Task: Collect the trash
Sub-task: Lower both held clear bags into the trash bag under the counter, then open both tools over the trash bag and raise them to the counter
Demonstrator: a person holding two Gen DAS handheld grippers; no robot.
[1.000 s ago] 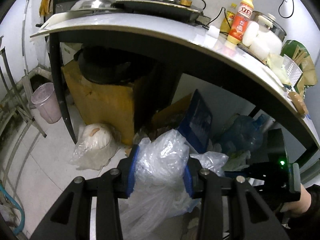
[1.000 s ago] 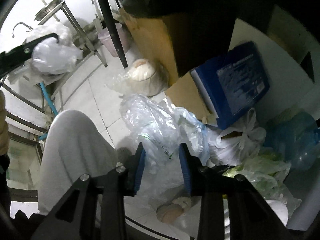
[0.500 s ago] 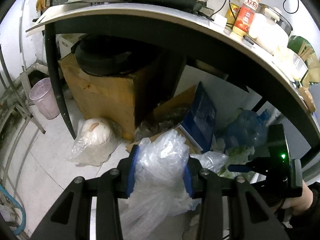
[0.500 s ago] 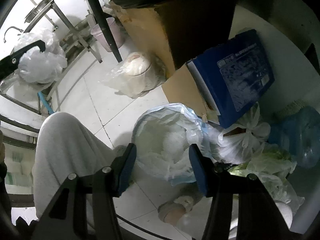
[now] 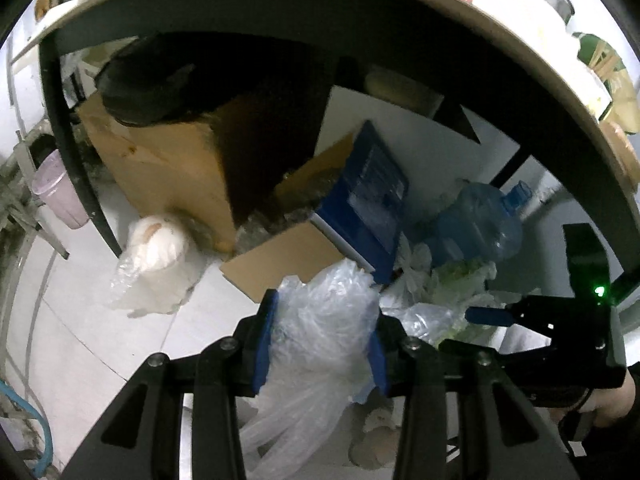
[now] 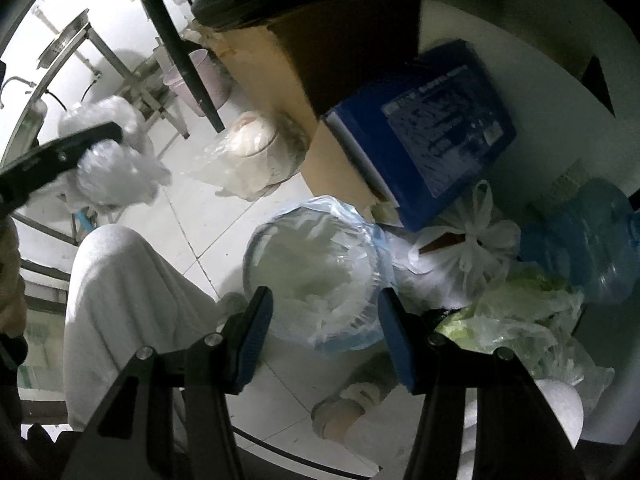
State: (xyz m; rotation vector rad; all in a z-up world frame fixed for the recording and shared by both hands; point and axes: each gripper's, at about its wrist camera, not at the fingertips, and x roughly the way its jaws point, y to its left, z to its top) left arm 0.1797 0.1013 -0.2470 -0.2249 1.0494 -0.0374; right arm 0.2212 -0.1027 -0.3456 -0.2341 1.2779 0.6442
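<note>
Crumpled clear plastic bag [image 5: 320,320], thin and wrinkled film, clamped between the blue pads of the left gripper [image 5: 318,346], loose tail hanging below the fingers. Same bundle [image 6: 112,160] visible from the right wrist view, raised above the floor at far left. Lined trash bin [image 6: 316,272], round mouth, pale blue liner folded over the rim, filled with white translucent film, just beyond the fingertips of the right gripper [image 6: 326,332]; jaws spread wide, nothing between the pads, bin mouth framed between them. Behind the bin: glossy blue rectangular box [image 6: 428,136] leaning on brown cardboard [image 5: 160,168], knotted white bag [image 6: 476,236], translucent blue water jug [image 5: 476,224] on its side, greenish plastic bags [image 6: 516,316]. White tiled floor [image 6: 208,224] beneath, with a bagged white round object [image 5: 156,248] near the dark table leg [image 5: 76,168].
</note>
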